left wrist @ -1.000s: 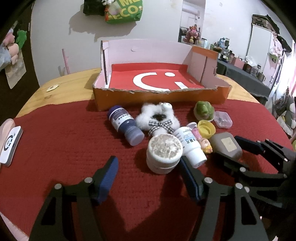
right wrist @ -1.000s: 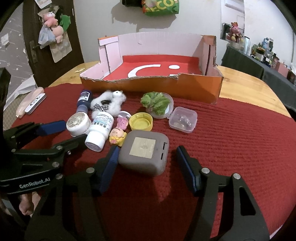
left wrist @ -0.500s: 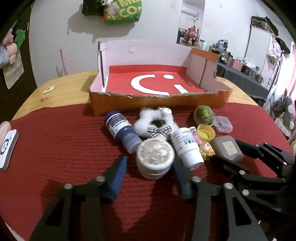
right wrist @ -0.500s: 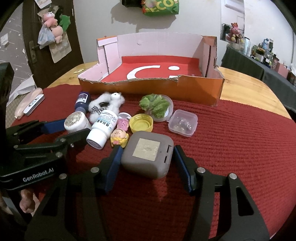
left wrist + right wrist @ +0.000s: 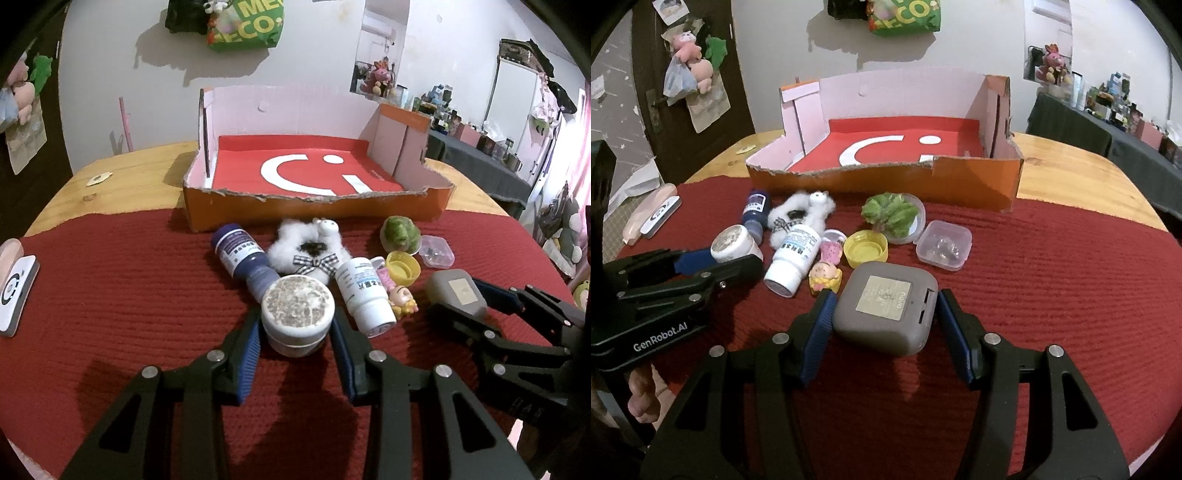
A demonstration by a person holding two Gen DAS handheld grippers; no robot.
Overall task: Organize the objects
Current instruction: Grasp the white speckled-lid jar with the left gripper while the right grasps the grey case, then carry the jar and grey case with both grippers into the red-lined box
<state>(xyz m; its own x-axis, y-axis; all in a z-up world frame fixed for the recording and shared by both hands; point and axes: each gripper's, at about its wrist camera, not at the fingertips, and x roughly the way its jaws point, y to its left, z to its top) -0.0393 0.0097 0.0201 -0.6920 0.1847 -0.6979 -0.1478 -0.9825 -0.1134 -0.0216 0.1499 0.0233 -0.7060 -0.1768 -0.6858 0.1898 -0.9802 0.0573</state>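
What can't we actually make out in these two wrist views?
- White bottle label: print too small, both views.
- Clear plastic box contents: too small and blurred, right wrist view.
- Gray case near side: behind the right gripper, left wrist view.
- Round jar base: behind the left gripper.

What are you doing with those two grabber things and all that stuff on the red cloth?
A person is tidying. The left gripper has just closed its jaws around the white jar. The right gripper clamps the grey case. Both still sit on the cloth. The box behind holds nothing yet.
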